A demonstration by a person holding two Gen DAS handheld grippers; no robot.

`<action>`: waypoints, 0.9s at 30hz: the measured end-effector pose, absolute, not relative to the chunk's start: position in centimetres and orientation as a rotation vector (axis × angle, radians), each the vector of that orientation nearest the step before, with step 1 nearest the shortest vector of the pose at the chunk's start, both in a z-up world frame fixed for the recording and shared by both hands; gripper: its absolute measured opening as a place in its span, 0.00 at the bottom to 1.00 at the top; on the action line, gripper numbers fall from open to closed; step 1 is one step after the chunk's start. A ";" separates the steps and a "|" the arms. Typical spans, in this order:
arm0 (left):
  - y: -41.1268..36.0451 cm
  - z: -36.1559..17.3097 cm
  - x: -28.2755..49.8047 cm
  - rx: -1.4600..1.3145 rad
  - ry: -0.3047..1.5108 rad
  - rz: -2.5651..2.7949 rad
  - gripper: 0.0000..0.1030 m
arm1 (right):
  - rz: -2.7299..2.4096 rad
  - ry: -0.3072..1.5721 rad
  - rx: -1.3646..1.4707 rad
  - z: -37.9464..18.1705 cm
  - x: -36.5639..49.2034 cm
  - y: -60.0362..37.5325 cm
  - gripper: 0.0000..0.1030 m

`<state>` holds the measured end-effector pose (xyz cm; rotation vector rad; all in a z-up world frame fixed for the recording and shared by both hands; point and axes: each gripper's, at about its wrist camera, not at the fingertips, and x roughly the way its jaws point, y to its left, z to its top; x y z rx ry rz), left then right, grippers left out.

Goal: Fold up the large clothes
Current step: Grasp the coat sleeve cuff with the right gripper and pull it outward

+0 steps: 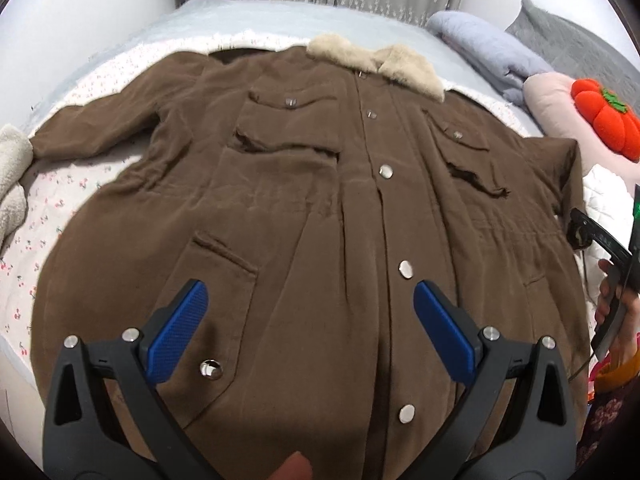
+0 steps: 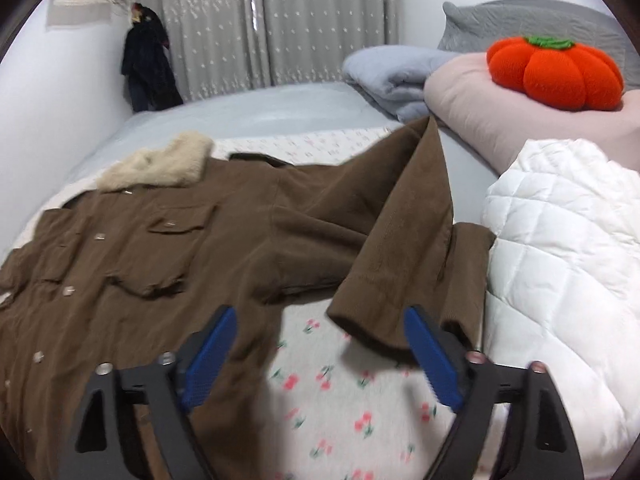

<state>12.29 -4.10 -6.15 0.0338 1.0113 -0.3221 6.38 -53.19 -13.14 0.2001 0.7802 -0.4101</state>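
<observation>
A large brown coat point(image 1: 320, 184) with a beige fur collar point(image 1: 380, 64) lies face up, snaps closed, on a cherry-print sheet point(image 1: 52, 200). My left gripper point(image 1: 311, 300) is open and empty above the coat's lower front. My right gripper point(image 2: 320, 332) is open and empty beside the coat point(image 2: 160, 248), over the sheet point(image 2: 332, 392). The coat's right sleeve point(image 2: 400, 240) lies bent, its cuff point(image 2: 368, 320) between my right fingers, slightly ahead. The right gripper also shows in the left wrist view point(image 1: 580, 232) at the coat's right edge.
A white quilted blanket point(image 2: 560, 260) lies right of the sleeve. A pink pillow point(image 2: 500, 108) carries an orange pumpkin cushion point(image 2: 556, 72). A folded blue blanket point(image 2: 392, 72) and grey pillow point(image 2: 532, 20) lie behind. A white fleece point(image 1: 12, 176) lies at the left.
</observation>
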 end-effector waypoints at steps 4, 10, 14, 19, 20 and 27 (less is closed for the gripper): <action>-4.4 -7.0 12.8 0.037 1.037 -0.335 0.99 | -0.481 0.873 0.199 -15.3 8.5 -54.8 0.23; -4.1 -6.8 13.3 0.037 1.023 -0.352 0.99 | -0.589 0.791 0.068 -8.8 8.2 -55.5 0.07; -4.0 -6.2 13.5 0.032 0.996 -0.366 0.99 | -0.709 0.748 0.002 -2.5 8.7 -59.2 0.06; -4.2 -6.1 13.1 0.019 0.973 -0.432 0.99 | -0.923 0.758 -0.051 2.7 9.2 -66.3 0.05; -4.4 -6.1 13.1 0.025 0.971 -0.454 0.99 | -0.952 0.772 -0.050 3.0 9.4 -67.5 0.05; -5.6 -6.0 12.7 0.067 0.953 -0.503 0.99 | -1.182 0.983 -0.012 0.9 11.1 -77.2 0.03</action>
